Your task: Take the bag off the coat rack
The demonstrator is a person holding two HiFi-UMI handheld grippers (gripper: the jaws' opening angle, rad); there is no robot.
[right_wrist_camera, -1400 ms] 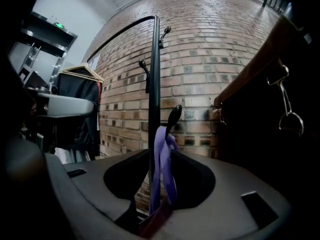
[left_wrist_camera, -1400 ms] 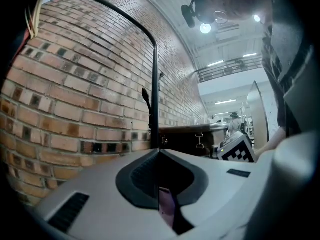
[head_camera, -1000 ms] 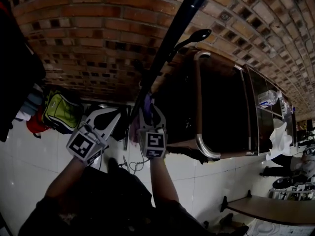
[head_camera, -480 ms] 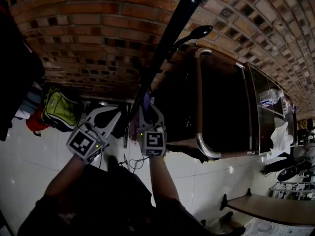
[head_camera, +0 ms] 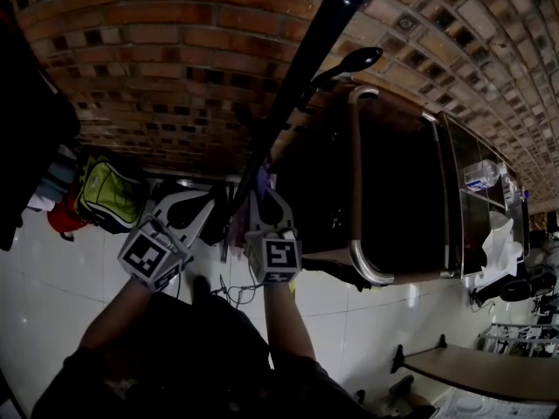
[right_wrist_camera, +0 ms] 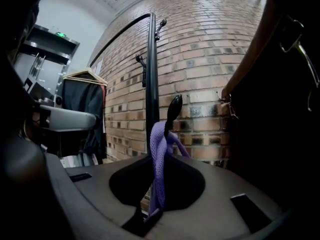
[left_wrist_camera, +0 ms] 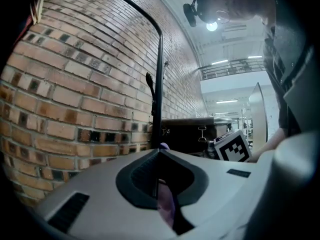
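A brick wall (head_camera: pixel 157 51) is seen close ahead, and a white tiled floor (head_camera: pixel 52 269) is spread below it. A dark cabinet (head_camera: pixel 393 190) with metal rails is stood against the wall, and a green backpack (head_camera: pixel 109 195) is left on the floor at the other side. In the right gripper view, dark garments (right_wrist_camera: pixel 82 104) are hung from a hanger further along the wall.

The black pole of the coat rack (head_camera: pixel 297 68) is planted just before the bricks. The bag is represented by its purple strap (right_wrist_camera: pixel 158 149), which is looped over a black hook (right_wrist_camera: pixel 174 109) on the pole (the body of the bag cannot be clearly made out).

The right gripper (right_wrist_camera: pixel 159 159) is held level beneath that hook; its jaws have just been closing, and the strap is now pinched between them, running down through the gap. The left gripper (left_wrist_camera: pixel 159 151) is held just beside it, with its jaws drawn together and purple fabric (left_wrist_camera: pixel 166 204) of the same strap caught between them. In the head view both grippers are brought together at the pole, where the strap (head_camera: pixel 261 180) is seen.
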